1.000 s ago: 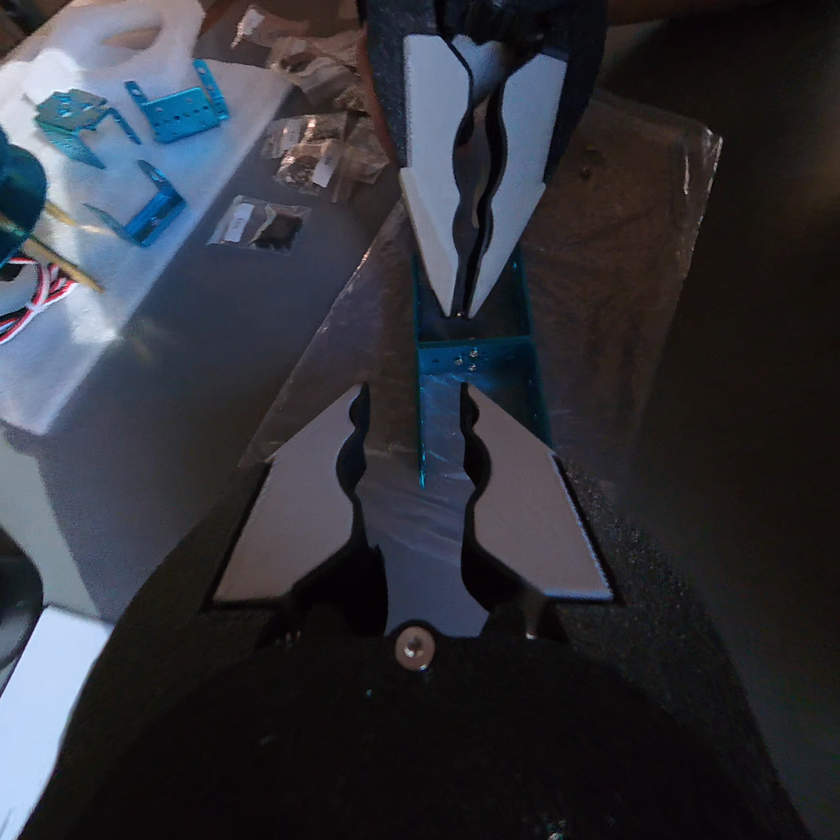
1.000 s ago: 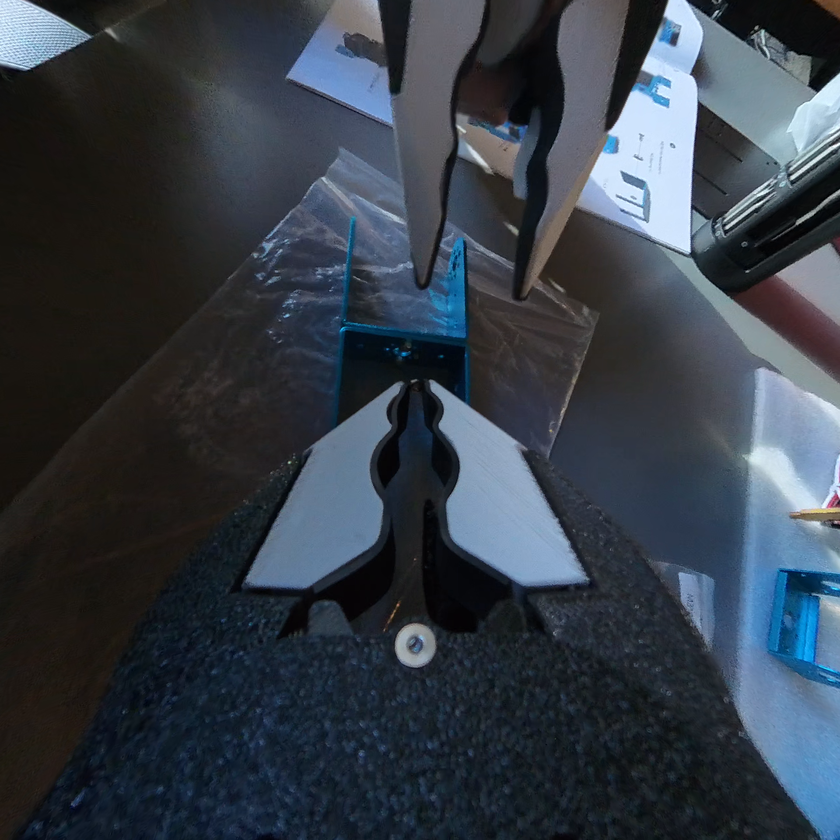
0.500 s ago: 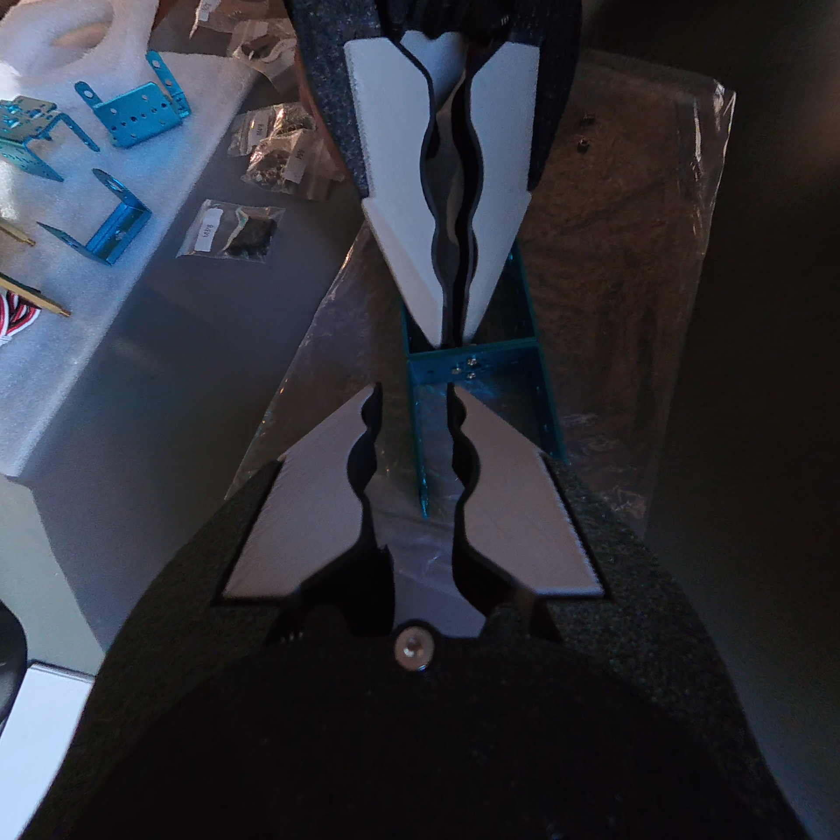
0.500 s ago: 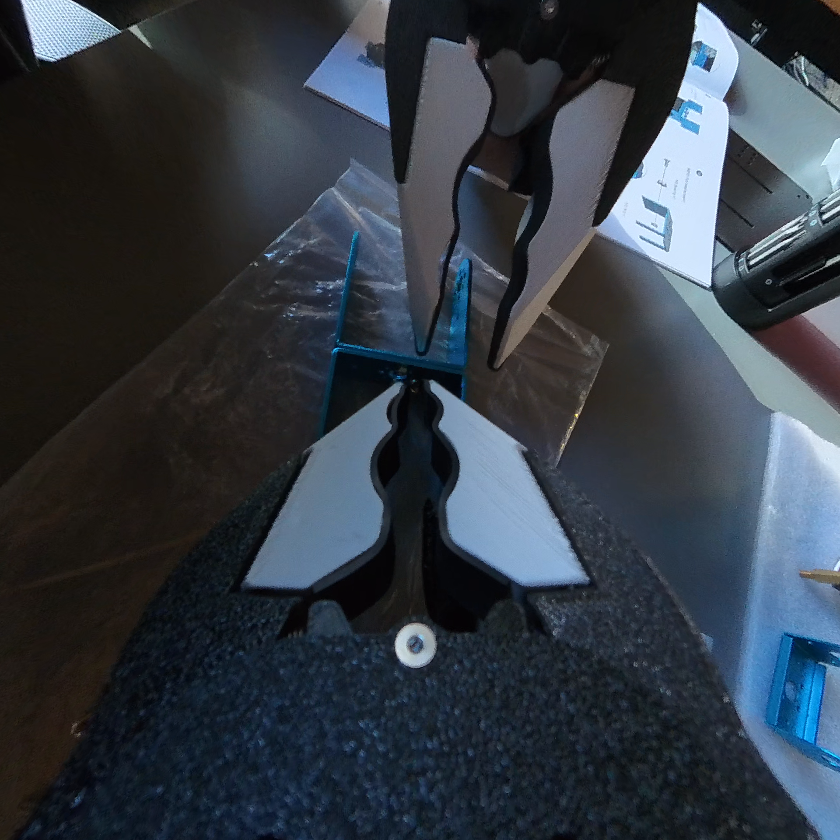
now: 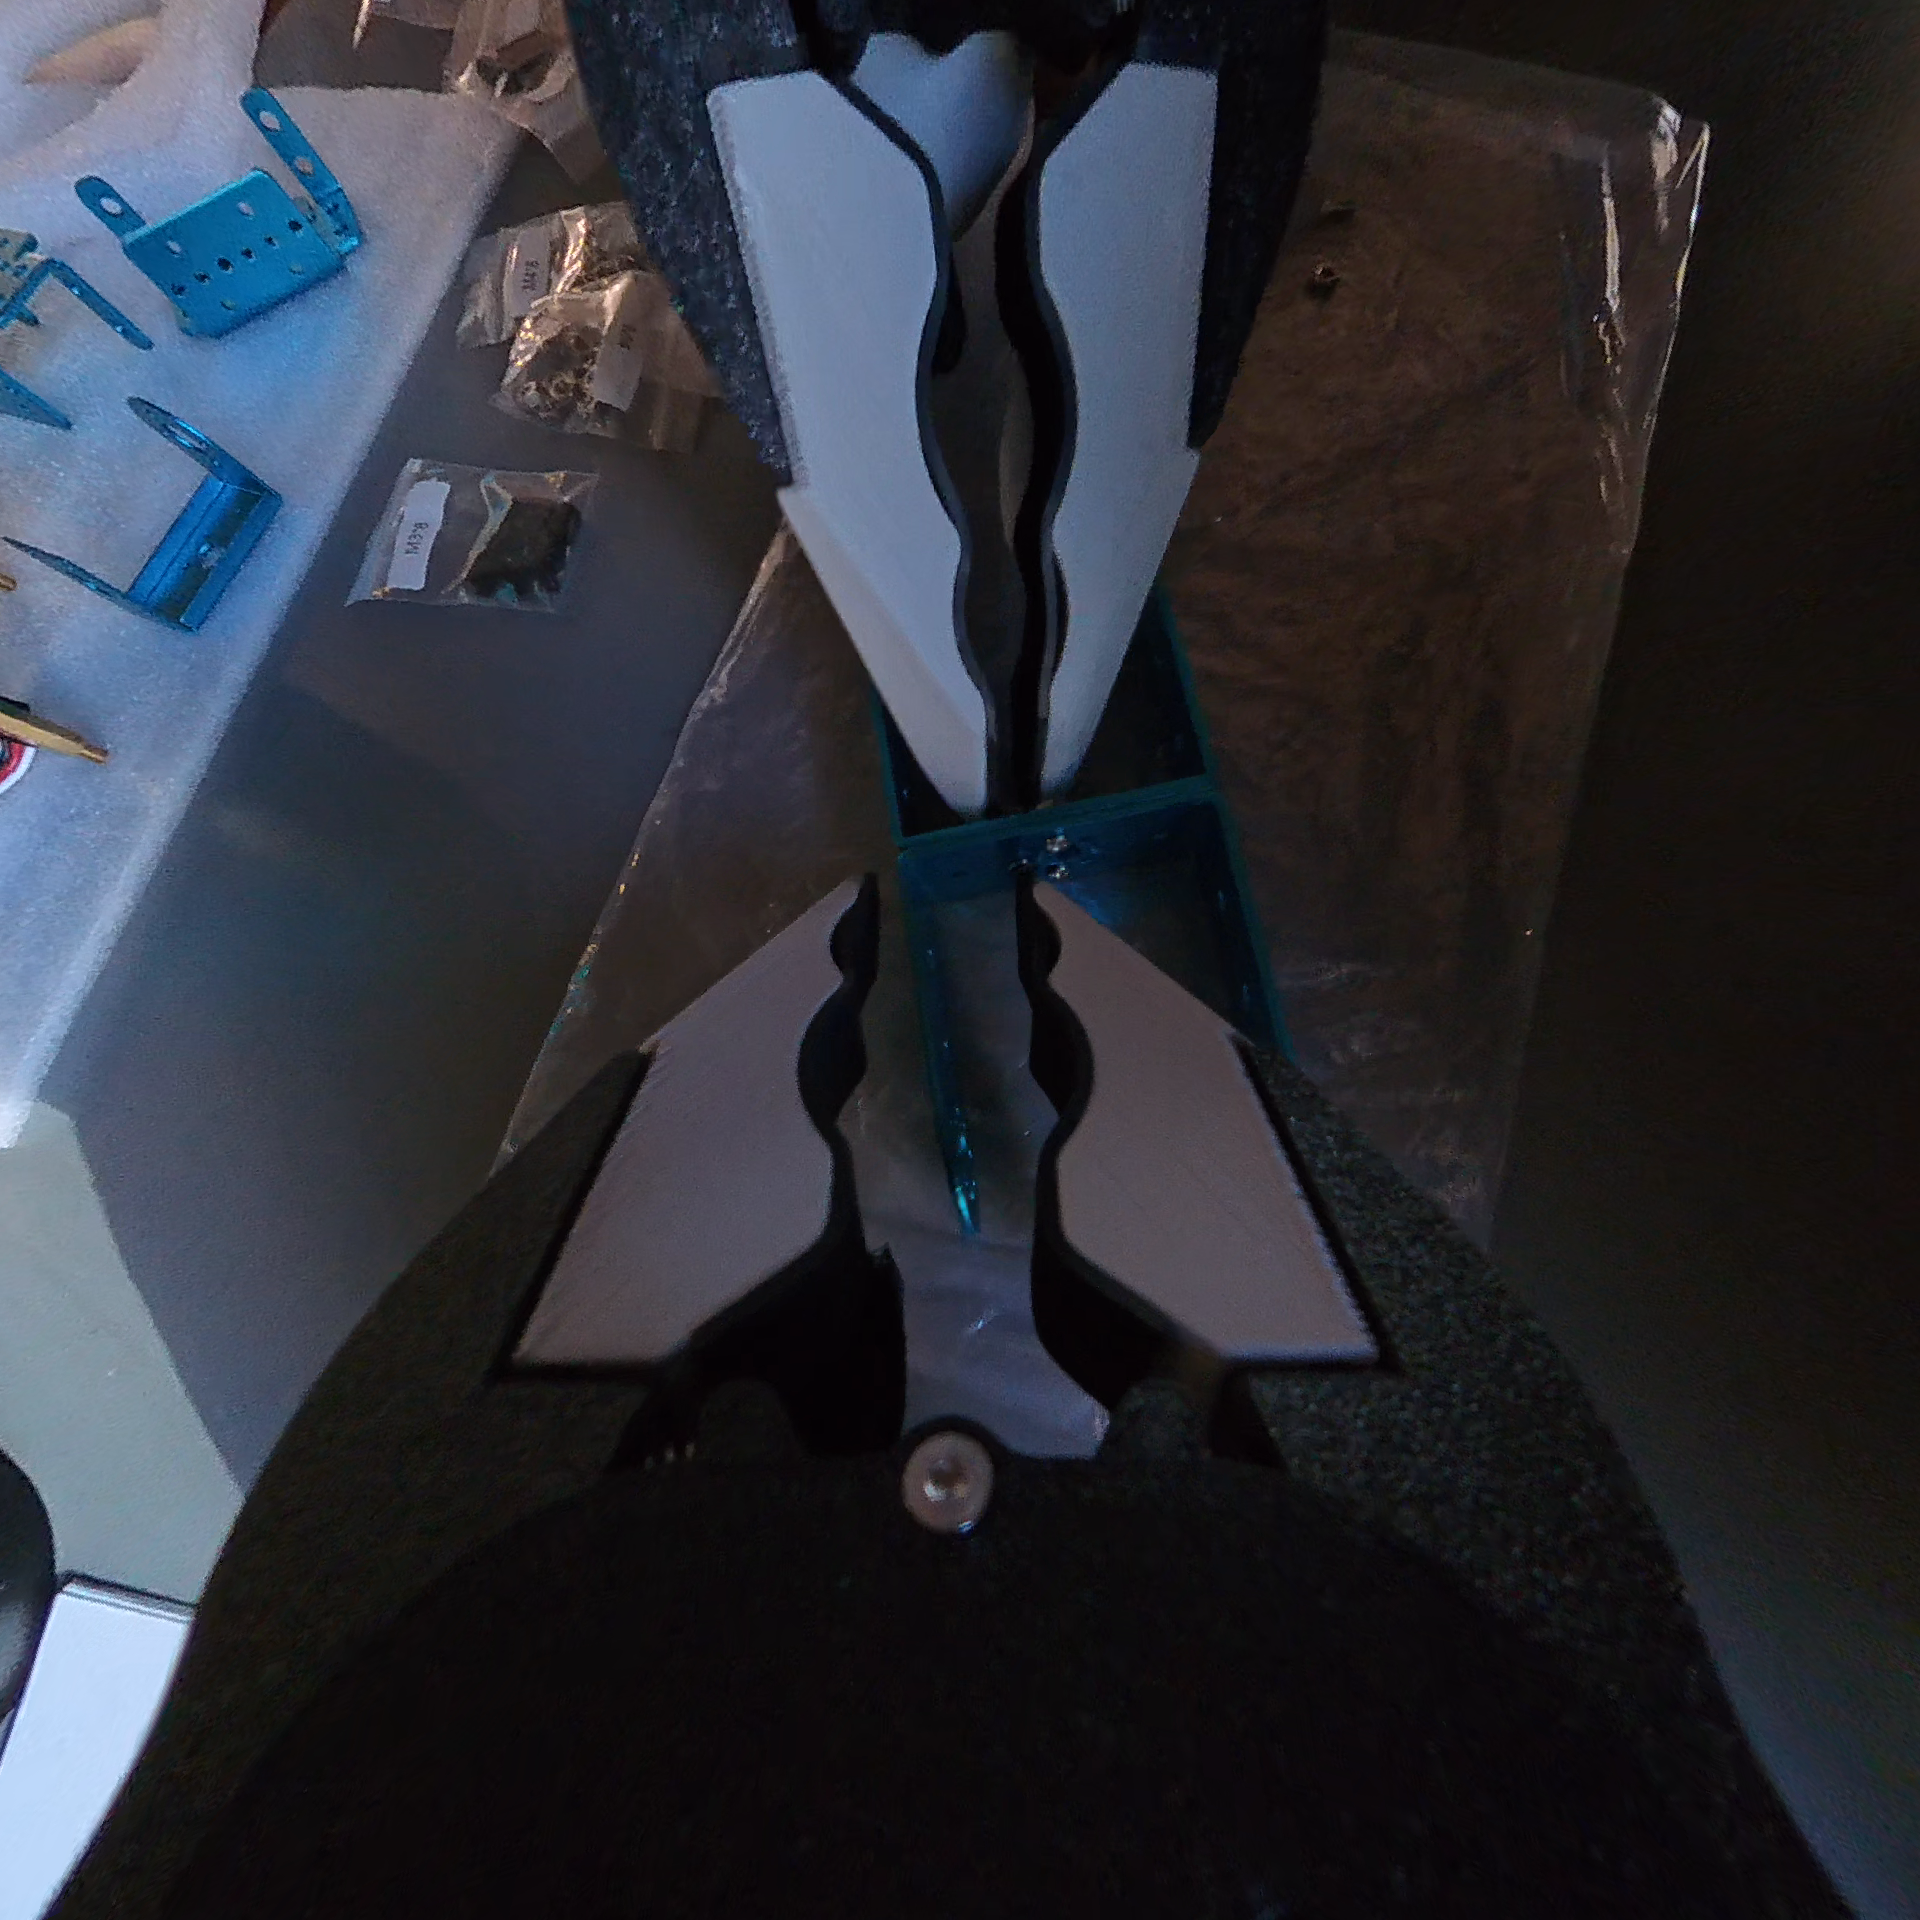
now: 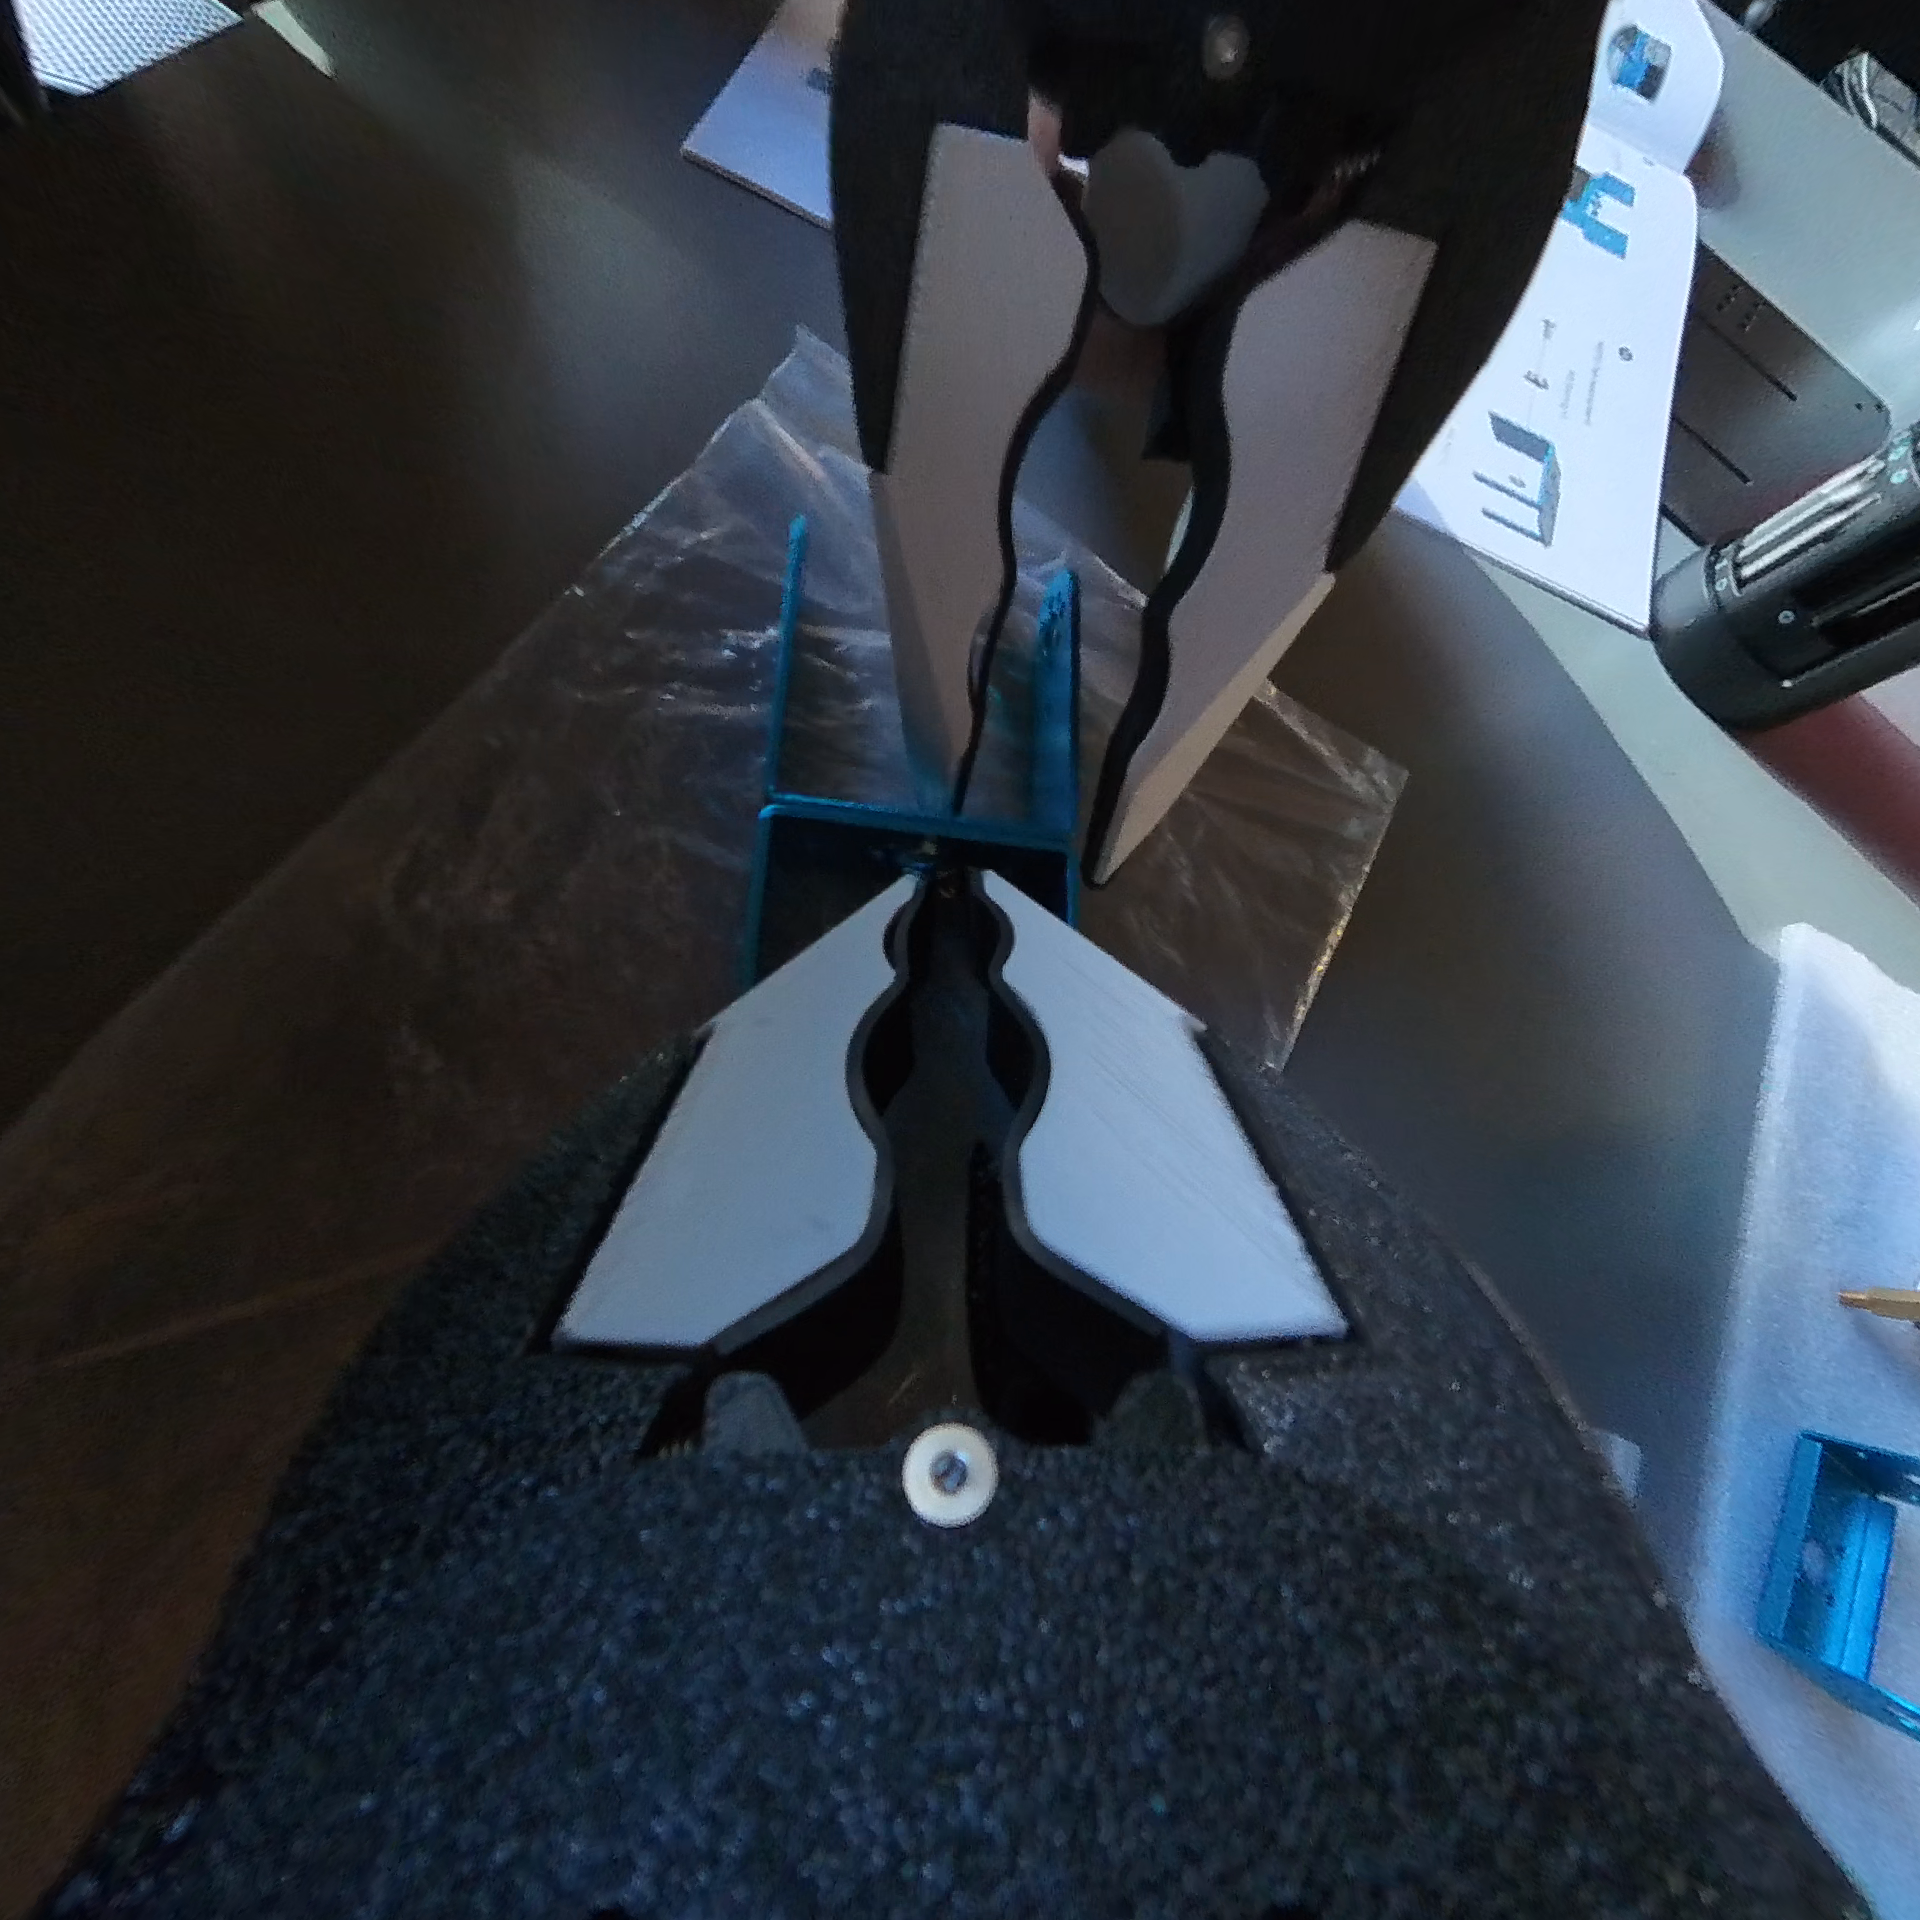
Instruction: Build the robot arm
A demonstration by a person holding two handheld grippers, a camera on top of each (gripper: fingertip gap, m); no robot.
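Far left in the left wrist view: white foam sheet (image 5: pixel 125 436), soft and dimpled, carrying small blue anodised metal U-brackets (image 5: pixel 244 260) with punched holes. Its edge drops to bare grey surface (image 5: pixel 260 883). Just right of it, small clear plastic bags of dark hardware (image 5: pixel 473 535), flat, well apart from both grippers.

Centre: crinkled clear plastic sheet (image 5: pixel 1434 644) spread on the surface. On it sits a blue H-shaped metal bracket assembly (image 5: pixel 1132 852), thin walls upright, cross plate with small screws.

Left gripper (image 5: pixel 951 904): grey wedge fingers with wavy black inner edges, released, a clear gap between them. They straddle the bracket's one side wall, one finger inside the channel, one outside; contact cannot be told.

Right gripper (image 6: pixel 948 883): fingers clenched, tips nearly meeting at the cross plate by the screws. Whether anything is pinched there cannot be told. Black grainy foam covers both gripper bodies.

Right of the sheet in the right wrist view: open grey surface, then a white printed booklet (image 6: pixel 1590 343), a black cylindrical tool (image 6: pixel 1797 613) and another foam sheet (image 6: pixel 1829 1195).
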